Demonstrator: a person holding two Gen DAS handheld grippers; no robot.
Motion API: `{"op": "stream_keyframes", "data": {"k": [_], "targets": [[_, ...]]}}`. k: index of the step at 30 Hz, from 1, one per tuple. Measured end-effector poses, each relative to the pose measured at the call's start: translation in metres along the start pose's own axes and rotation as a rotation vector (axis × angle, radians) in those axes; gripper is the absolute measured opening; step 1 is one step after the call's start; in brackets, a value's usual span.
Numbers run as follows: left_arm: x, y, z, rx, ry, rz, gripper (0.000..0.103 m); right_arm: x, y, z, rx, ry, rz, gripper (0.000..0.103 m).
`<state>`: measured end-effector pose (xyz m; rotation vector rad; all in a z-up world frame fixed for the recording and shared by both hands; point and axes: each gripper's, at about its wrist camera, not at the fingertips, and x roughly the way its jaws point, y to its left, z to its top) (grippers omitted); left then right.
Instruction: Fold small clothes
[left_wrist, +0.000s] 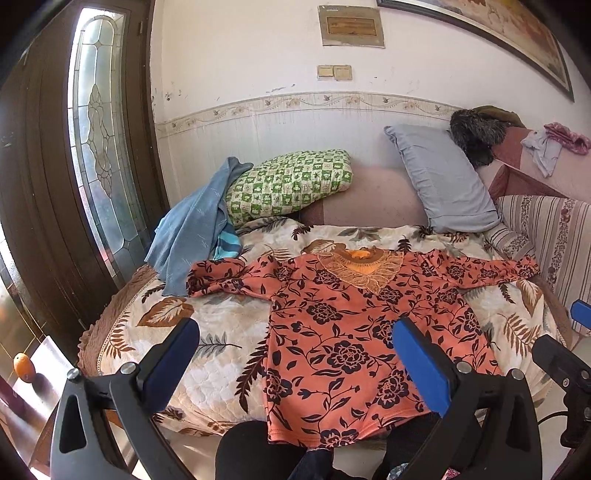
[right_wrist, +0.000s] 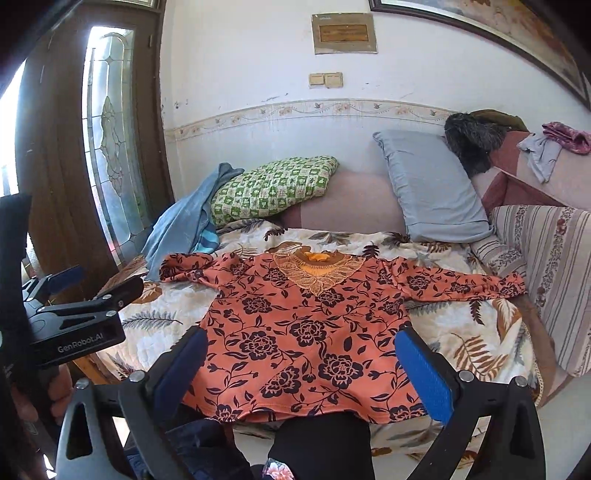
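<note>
A blouse (left_wrist: 343, 332) lies spread flat on the bed (left_wrist: 207, 354), hem at the near edge, neckline toward the far edge, one sleeve toward each side. Behind it, along the far edge, a pillow (left_wrist: 288, 184) lies at the left and a cushion (left_wrist: 439, 177) leans at the right. A cloth (left_wrist: 192, 225) is heaped at the far left corner, beside the left sleeve.

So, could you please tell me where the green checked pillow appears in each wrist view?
Left wrist view: the green checked pillow lies upper centre, left of the middle, against the wall.
Right wrist view: the green checked pillow sits upper centre-left.
Shared landmark: the blue cloth draped at its left end.
</note>
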<state>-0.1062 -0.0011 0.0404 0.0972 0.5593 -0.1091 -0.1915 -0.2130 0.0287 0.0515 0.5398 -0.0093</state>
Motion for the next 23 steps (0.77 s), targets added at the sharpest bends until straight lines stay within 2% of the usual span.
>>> {"op": "stream_keyframes", "data": {"k": [10,23], "targets": [[0.005,-0.015,0.007,0.016,0.031,-0.045,0.103,0.001,-0.013,0.007,0.028,-0.017,-0.029,0.103],[0.018,-0.022,0.008,0.017,0.055,-0.048,0.103,0.021,-0.026,0.008,0.063,0.012,-0.01,0.103]]}}
